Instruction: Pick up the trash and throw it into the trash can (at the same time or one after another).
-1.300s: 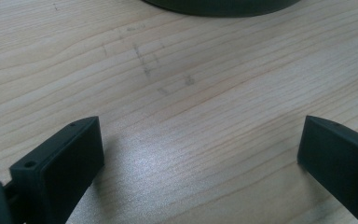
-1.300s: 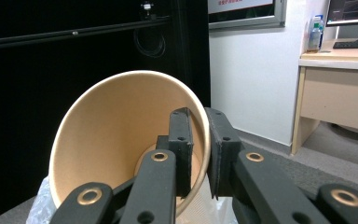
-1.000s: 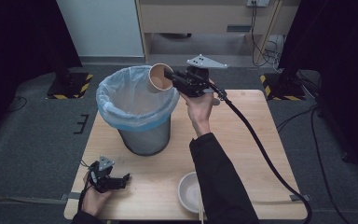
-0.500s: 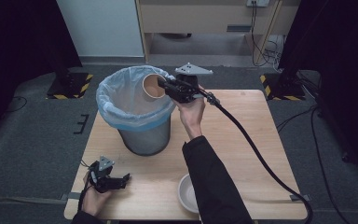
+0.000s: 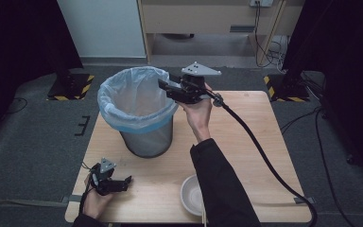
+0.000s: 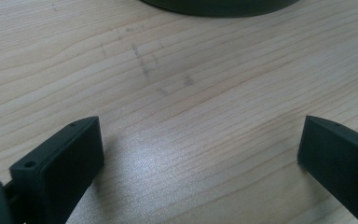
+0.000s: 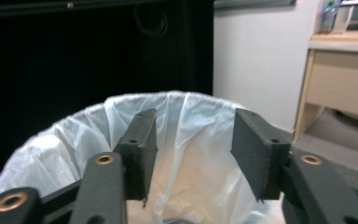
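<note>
A grey mesh waste bin [image 5: 149,139] with a pale blue-white plastic liner [image 5: 137,101] stands on the wooden table [image 5: 246,123], left of centre. My right gripper [image 5: 163,85] is held level over the bin's right rim, pointing across its mouth. Its jaws have just been opening, and they stand open with nothing between them. In the right gripper view the right gripper [image 7: 193,135] looks onto the liner [image 7: 186,154]. My left gripper [image 5: 128,182] rests low at the table's front left corner. In the left gripper view the left gripper [image 6: 200,149] is open over bare wood.
A white bowl [image 5: 194,194] sits near the table's front edge, beside the right forearm. The right gripper's thick black cable [image 5: 260,151] trails across the right half of the table. Dark floor lies all around, and a desk [image 5: 208,16] stands at the back.
The right gripper carried a brown paper cup leftward over the bin's mouth. The cup has left its jaws, which now stand apart. The left gripper has kept still.
</note>
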A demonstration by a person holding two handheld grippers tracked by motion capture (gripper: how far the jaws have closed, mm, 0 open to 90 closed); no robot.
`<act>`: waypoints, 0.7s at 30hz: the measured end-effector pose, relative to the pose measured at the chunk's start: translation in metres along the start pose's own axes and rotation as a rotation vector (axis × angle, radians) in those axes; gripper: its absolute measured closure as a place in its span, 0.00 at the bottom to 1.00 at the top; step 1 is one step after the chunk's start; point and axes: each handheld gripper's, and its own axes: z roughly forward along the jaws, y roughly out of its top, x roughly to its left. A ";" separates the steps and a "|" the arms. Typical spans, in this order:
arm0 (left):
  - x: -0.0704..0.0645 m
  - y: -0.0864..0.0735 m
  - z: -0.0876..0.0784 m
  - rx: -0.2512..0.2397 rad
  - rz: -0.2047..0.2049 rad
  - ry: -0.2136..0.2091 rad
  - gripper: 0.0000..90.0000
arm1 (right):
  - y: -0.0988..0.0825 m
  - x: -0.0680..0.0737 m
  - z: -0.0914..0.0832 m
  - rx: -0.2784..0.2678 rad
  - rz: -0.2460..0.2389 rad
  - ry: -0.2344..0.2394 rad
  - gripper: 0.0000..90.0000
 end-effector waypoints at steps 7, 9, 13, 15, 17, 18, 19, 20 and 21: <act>0.000 0.000 0.000 0.000 0.000 0.000 0.00 | 0.010 -0.010 -0.036 -0.053 -0.009 -0.029 0.41; 0.000 0.000 0.000 0.000 0.000 0.000 0.00 | 0.009 -0.014 -0.051 -0.064 -0.015 -0.053 0.37; -0.001 0.000 0.000 0.000 -0.001 0.000 0.00 | 0.000 -0.023 -0.081 -0.077 -0.014 -0.072 0.30; -0.001 0.000 0.000 0.000 -0.001 0.000 0.00 | -0.015 -0.028 -0.104 -0.079 -0.020 -0.092 0.28; -0.001 0.000 0.000 0.000 -0.001 0.001 0.00 | -0.027 -0.030 -0.116 -0.083 -0.005 -0.093 0.28; -0.001 0.000 0.000 0.000 -0.001 0.001 0.00 | -0.027 -0.030 -0.116 -0.083 -0.005 -0.093 0.28; -0.001 0.000 0.000 -0.001 -0.002 0.002 0.00 | -0.046 -0.034 -0.129 -0.071 0.021 -0.092 0.27; -0.001 0.000 0.000 -0.001 -0.002 0.002 0.00 | -0.046 -0.034 -0.129 -0.071 0.021 -0.092 0.27; -0.002 0.000 0.000 -0.001 -0.002 0.002 0.00 | -0.062 -0.037 -0.138 -0.060 0.038 -0.094 0.27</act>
